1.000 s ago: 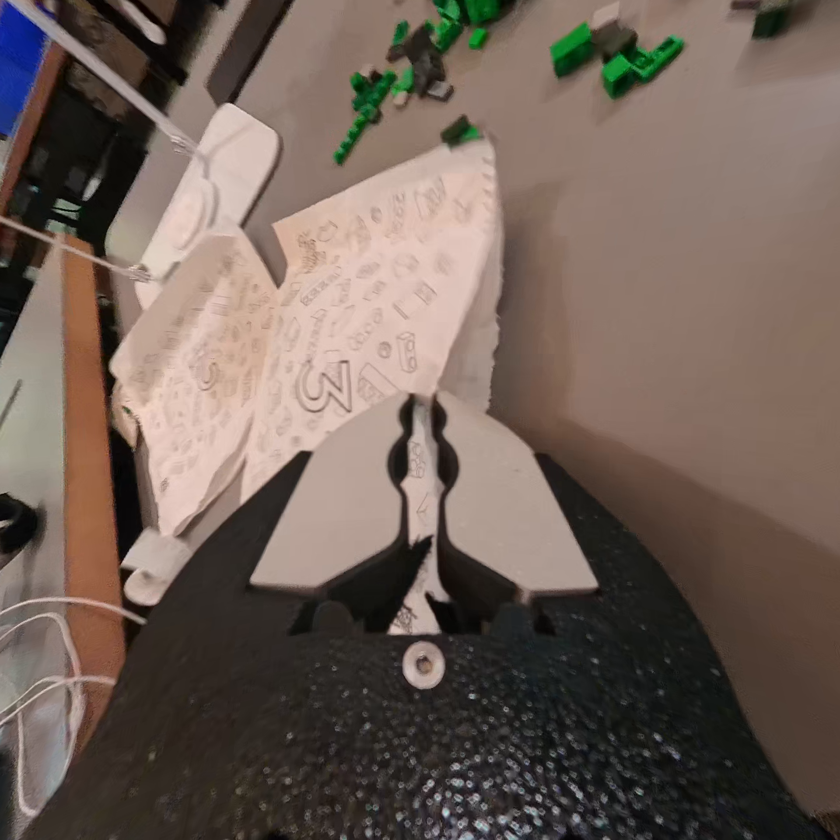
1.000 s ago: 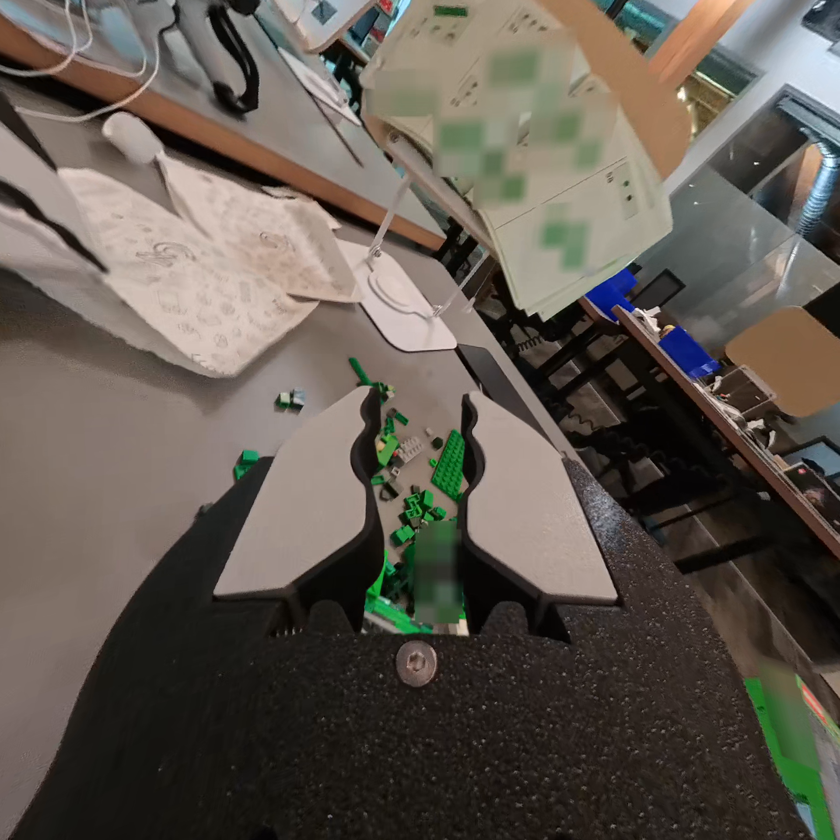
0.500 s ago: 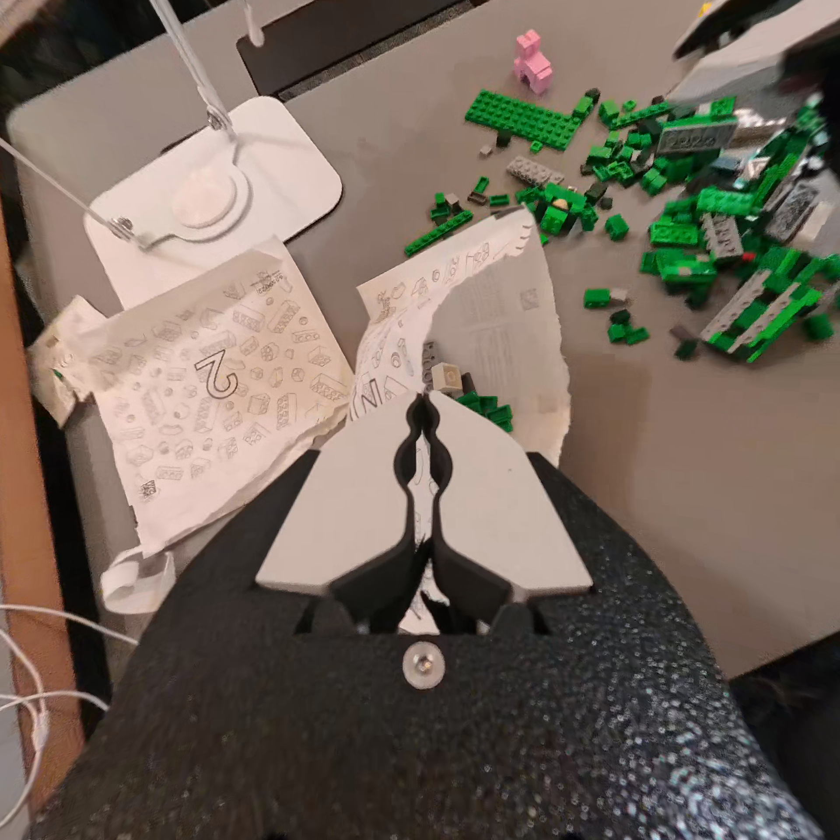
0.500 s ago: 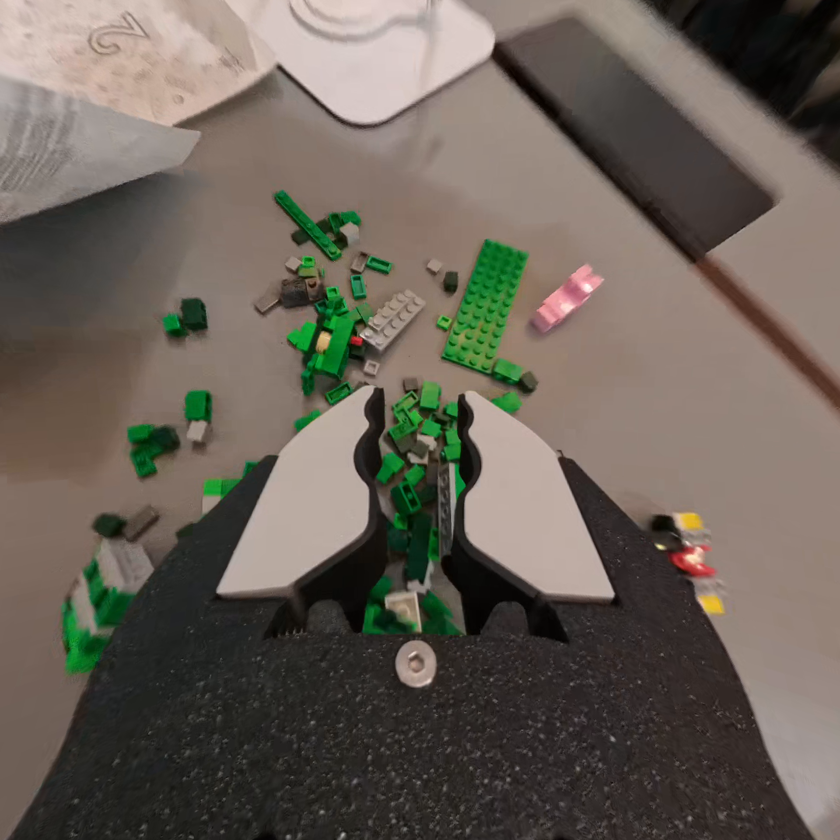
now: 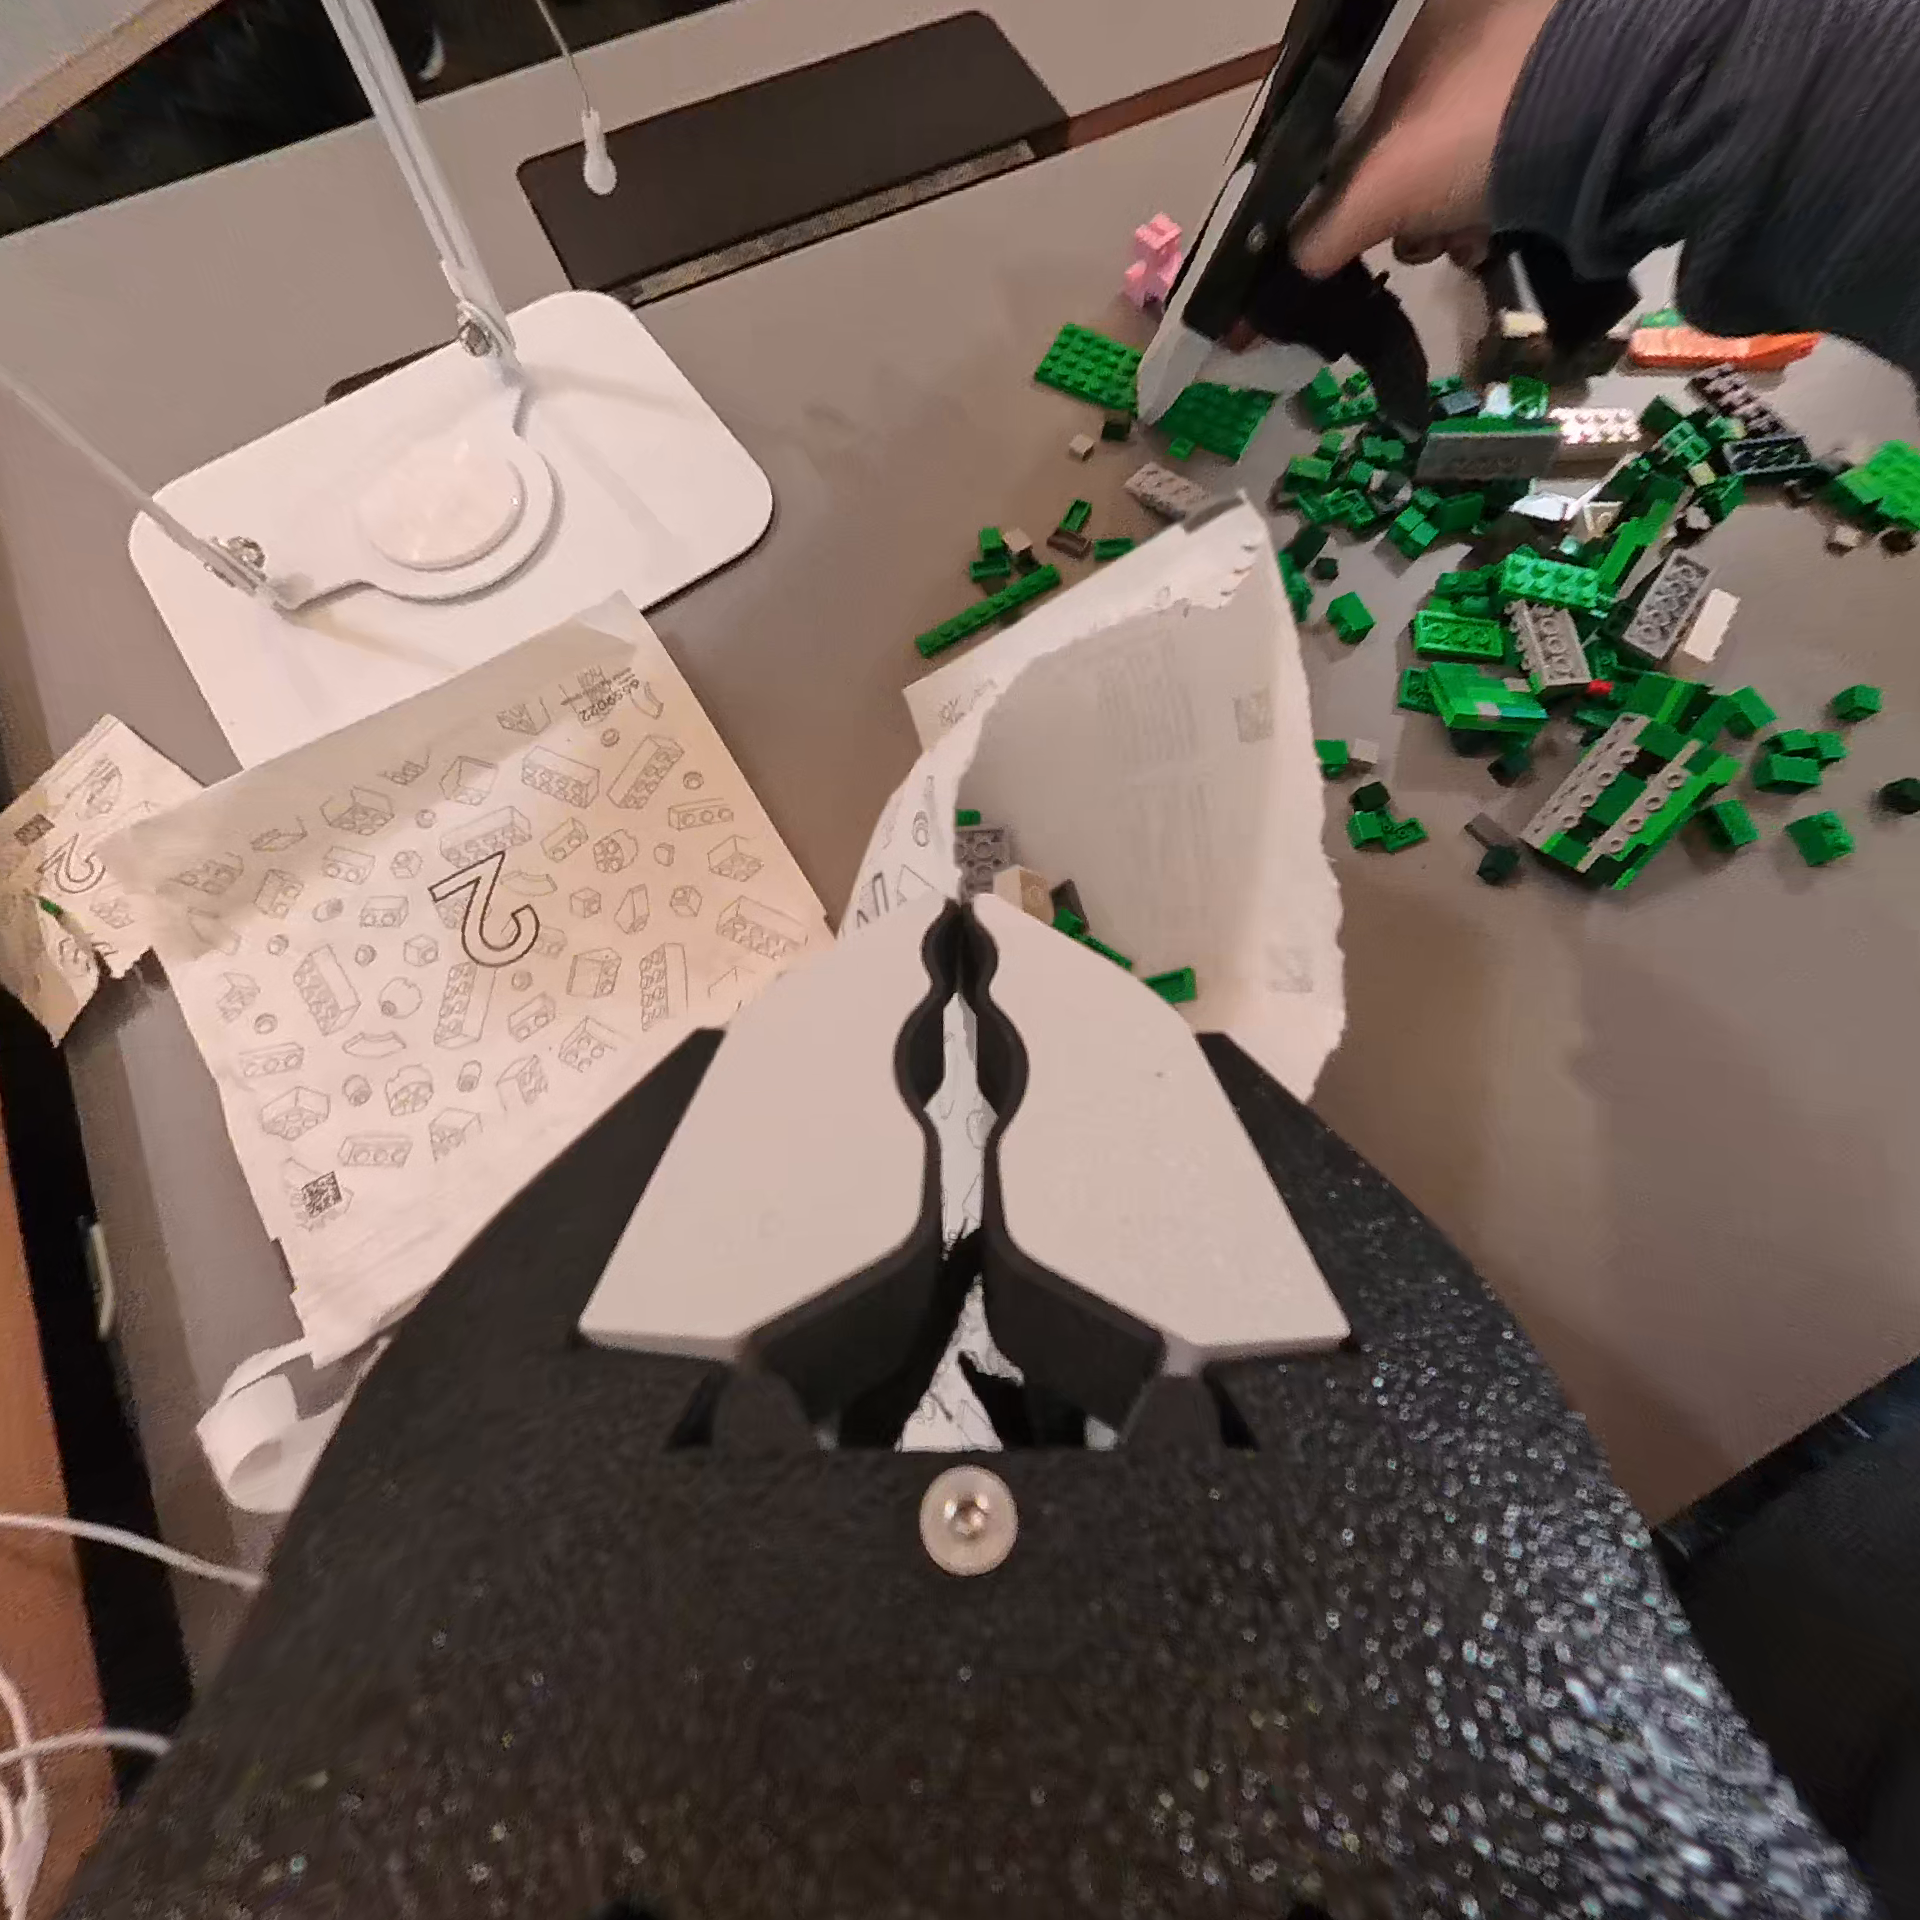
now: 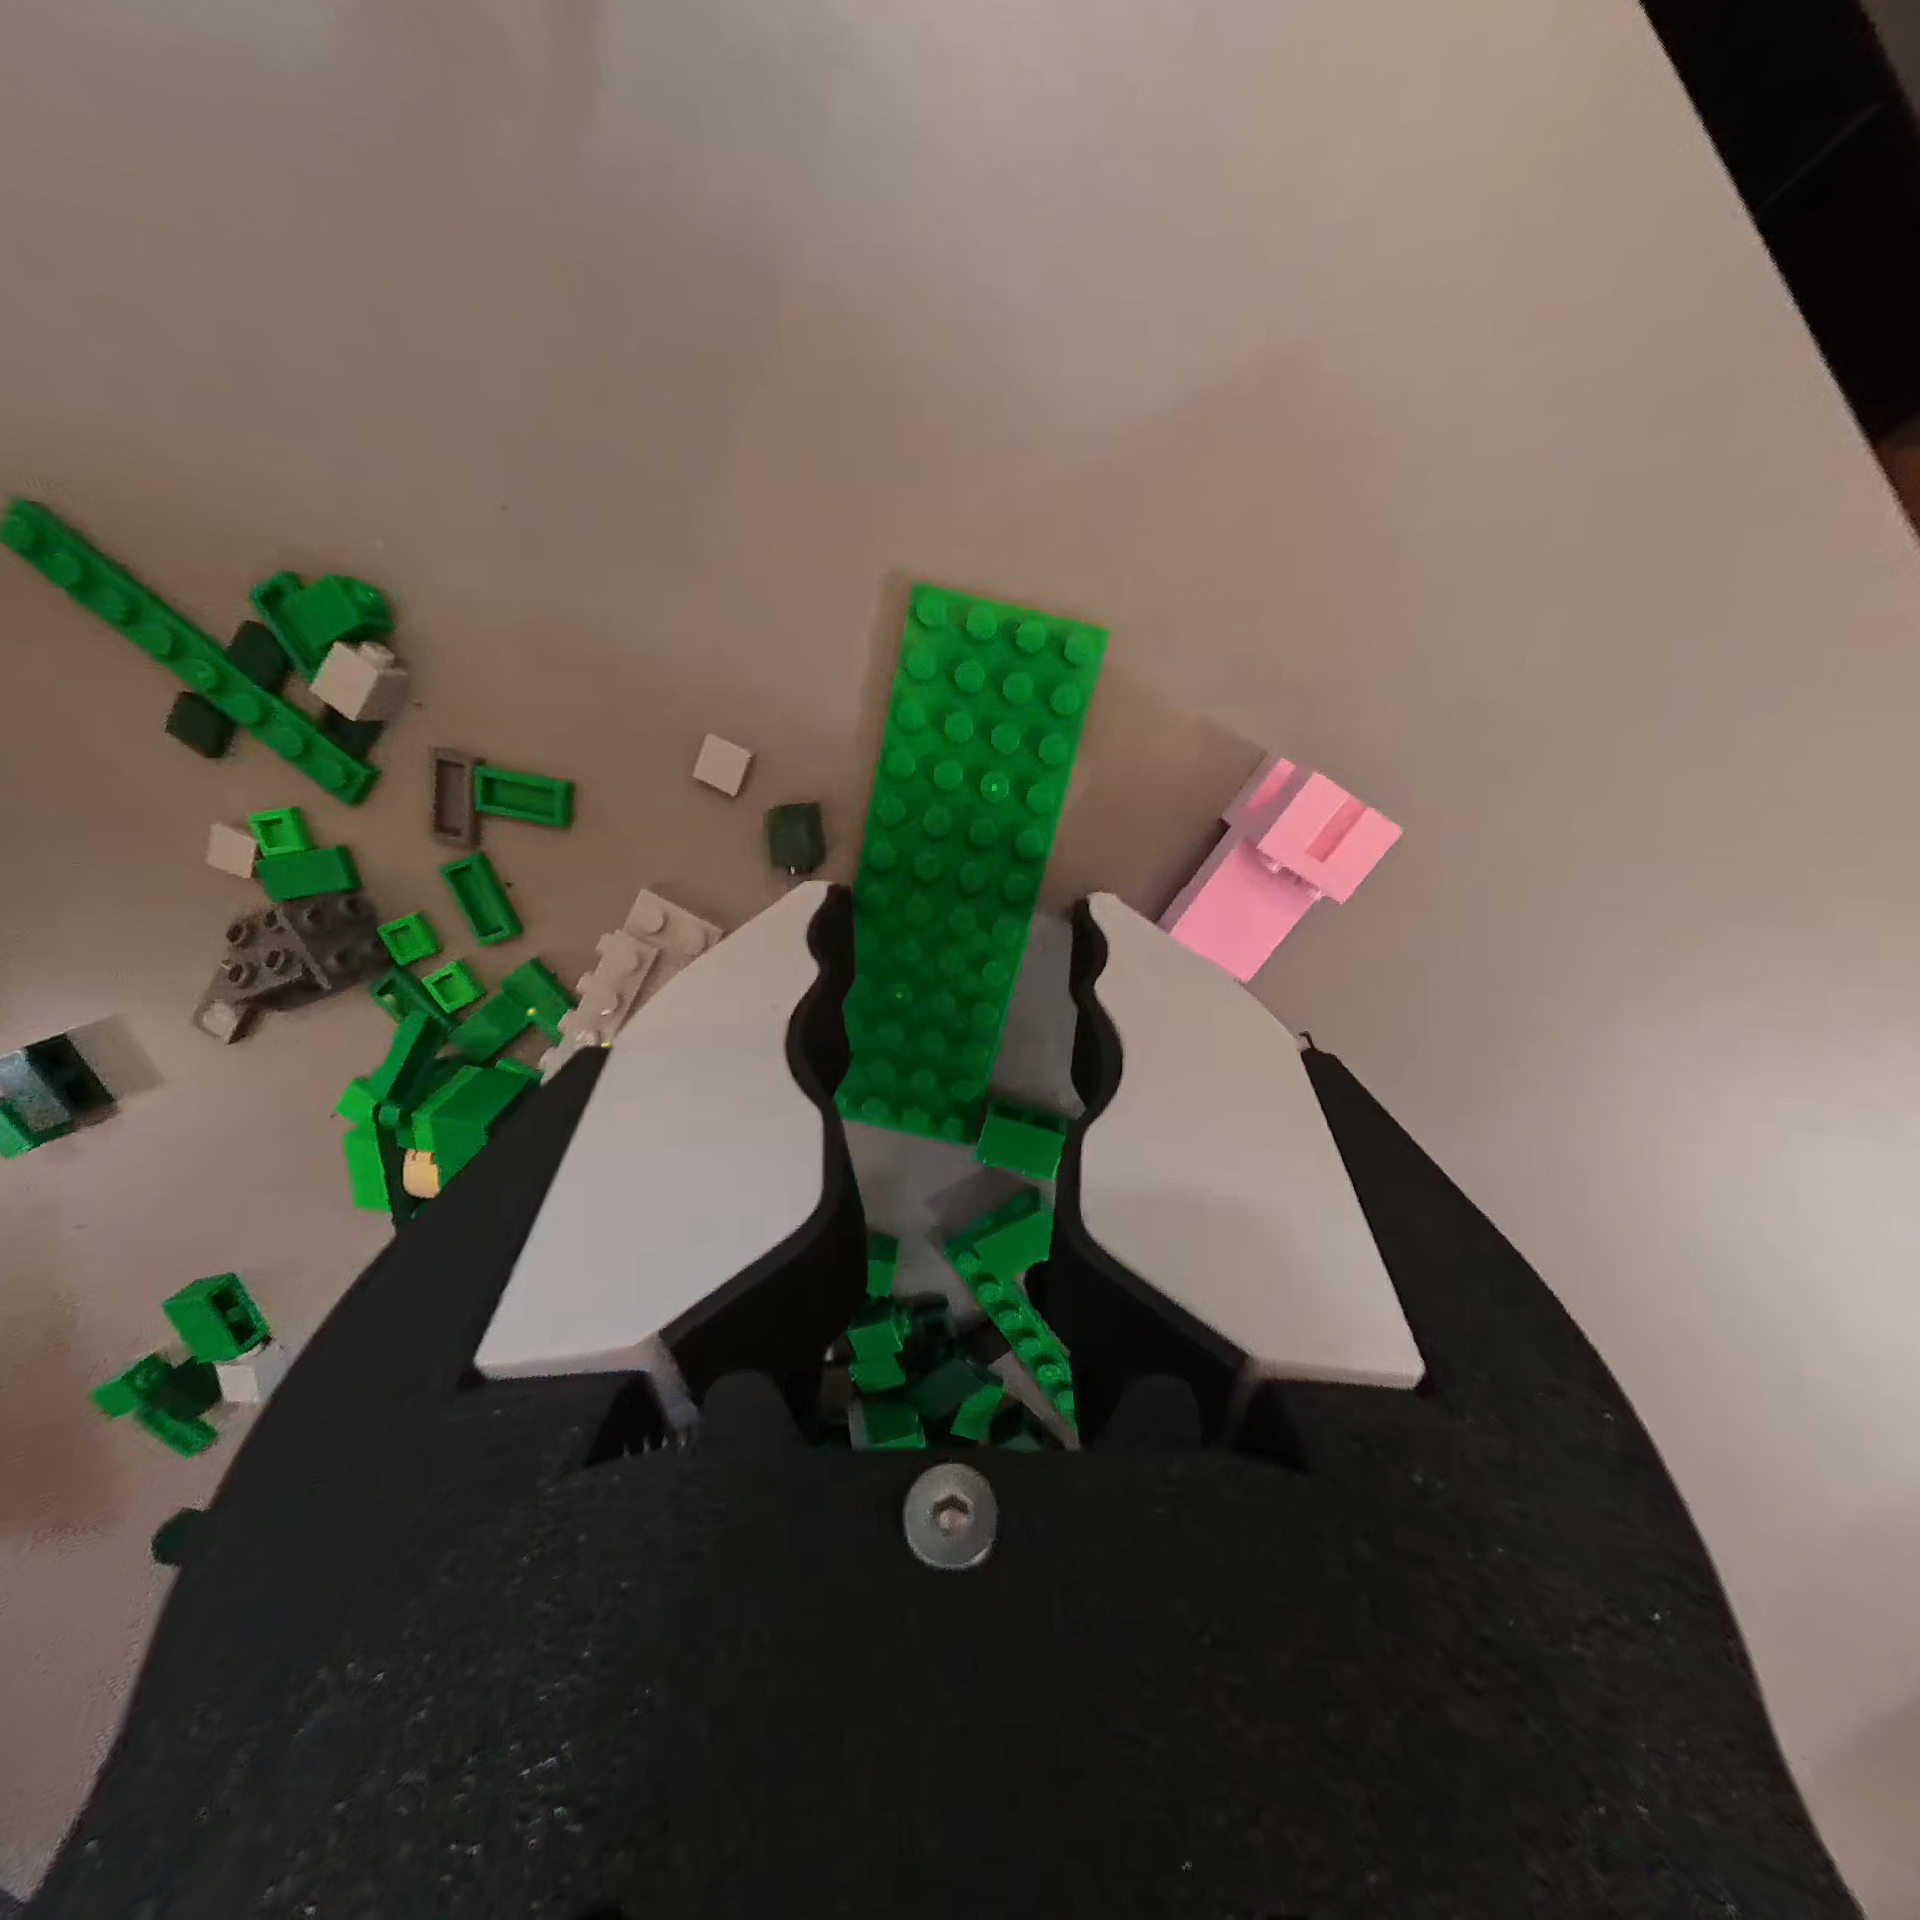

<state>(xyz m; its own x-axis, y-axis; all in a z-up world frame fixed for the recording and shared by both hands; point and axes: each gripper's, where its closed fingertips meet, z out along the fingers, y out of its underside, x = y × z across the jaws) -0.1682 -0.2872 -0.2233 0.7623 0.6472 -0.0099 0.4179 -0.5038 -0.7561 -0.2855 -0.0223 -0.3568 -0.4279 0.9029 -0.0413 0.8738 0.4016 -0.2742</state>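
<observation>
My left gripper (image 5: 964, 920) is clamped on the edge of a torn white paper bag (image 5: 1164, 790) printed with brick outlines; its tips meet, with a strip of paper pinched in the gap. The bag gapes open, and a few small grey and green bricks (image 5: 1013, 883) sit in its mouth. Just left of it a second, flat white printed paper bag (image 5: 468, 914) lies on the grey table (image 5: 1558, 1195), overlapping the white lamp base (image 5: 447, 499).

My right gripper (image 6: 954, 914) hangs with its jaws apart over a long green studded plate (image 6: 971, 831), whose near end lies between the fingers (image 6: 707, 1091); I cannot tell whether they touch it. A pink block figure (image 6: 1283, 868) lies just right of the plate, and loose green and grey bricks (image 6: 416, 935) scatter to the left.
</observation>
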